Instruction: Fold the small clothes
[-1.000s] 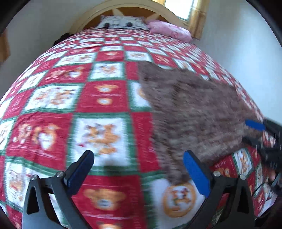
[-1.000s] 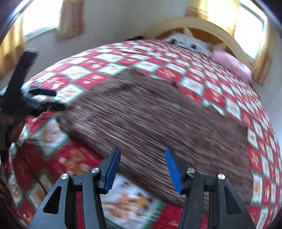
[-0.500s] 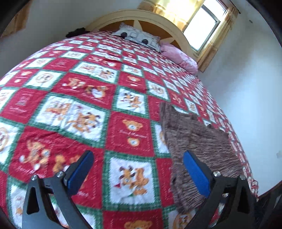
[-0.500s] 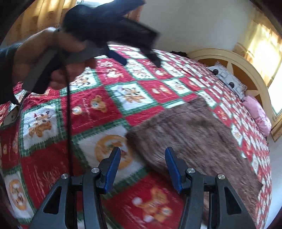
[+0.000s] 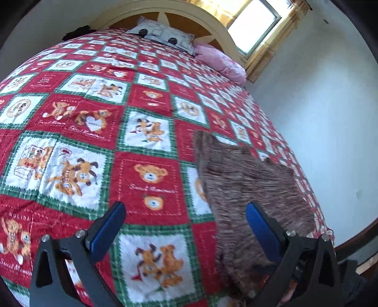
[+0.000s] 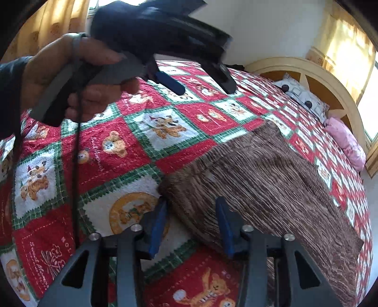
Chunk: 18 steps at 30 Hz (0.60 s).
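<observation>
A brown knitted garment (image 6: 271, 179) lies flat on the patchwork bedspread (image 6: 106, 165). My right gripper (image 6: 191, 210) hovers low over the garment's near left corner. Its jaws are closing, the corner's edge lies between them, and the pads stand apart from the cloth. In the left wrist view the same garment (image 5: 245, 189) lies to the right. My left gripper (image 5: 184, 212) stands wide open above the bare bedspread (image 5: 146, 174) with nothing between its fingers. The right wrist view shows that left gripper (image 6: 200, 82) raised above the bed, held by a hand (image 6: 78, 82).
A curved wooden headboard (image 5: 189, 14) closes the far end of the bed, with a grey patterned pillow (image 5: 163, 35) and a pink pillow (image 5: 219, 61) in front of it. A white wall (image 5: 319, 118) runs along the bed's right side. Curtained windows (image 6: 349, 47) let in bright light.
My right gripper swung to the garment's near left corner, sank toward it, and its jaws narrowed. My left gripper moved left off the garment and now hangs over bare bedspread.
</observation>
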Each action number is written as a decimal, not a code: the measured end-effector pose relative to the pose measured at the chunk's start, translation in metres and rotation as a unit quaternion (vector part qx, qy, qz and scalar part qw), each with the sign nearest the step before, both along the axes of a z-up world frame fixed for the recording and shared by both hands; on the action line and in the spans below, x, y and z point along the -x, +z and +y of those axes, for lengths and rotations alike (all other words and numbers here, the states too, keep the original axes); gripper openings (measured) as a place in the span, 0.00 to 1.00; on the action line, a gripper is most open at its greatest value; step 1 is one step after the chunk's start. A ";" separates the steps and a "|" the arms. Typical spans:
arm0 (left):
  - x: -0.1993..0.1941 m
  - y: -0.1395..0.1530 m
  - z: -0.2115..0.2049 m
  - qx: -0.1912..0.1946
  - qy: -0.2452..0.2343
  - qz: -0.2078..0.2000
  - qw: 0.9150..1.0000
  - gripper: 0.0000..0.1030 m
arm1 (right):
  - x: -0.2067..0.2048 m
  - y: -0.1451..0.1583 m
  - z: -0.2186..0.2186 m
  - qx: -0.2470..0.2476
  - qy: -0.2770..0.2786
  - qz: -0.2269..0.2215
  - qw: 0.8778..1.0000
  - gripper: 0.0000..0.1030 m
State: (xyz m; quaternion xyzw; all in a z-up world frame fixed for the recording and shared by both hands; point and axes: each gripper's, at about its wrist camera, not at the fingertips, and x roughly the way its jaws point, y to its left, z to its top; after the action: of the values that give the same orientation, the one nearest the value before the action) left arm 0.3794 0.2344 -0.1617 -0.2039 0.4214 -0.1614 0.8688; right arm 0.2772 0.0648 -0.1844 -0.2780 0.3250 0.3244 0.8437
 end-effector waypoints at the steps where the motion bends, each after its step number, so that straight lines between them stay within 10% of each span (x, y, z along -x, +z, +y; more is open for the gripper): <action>1: -0.004 -0.002 -0.001 0.002 0.000 0.003 1.000 1.00 | 0.000 0.001 0.002 -0.002 0.002 0.001 1.000 0.21; 18: -0.070 -0.011 -0.062 -0.004 -0.036 -0.007 0.999 0.99 | -0.010 -0.005 -0.005 -0.039 -0.007 0.033 0.999 0.12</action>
State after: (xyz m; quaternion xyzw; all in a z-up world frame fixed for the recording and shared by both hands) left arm 0.4490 0.1725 -0.1723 -0.1841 0.4231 -0.1923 0.8661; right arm 0.2869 0.0600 -0.1892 -0.2321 0.3415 0.3400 0.8449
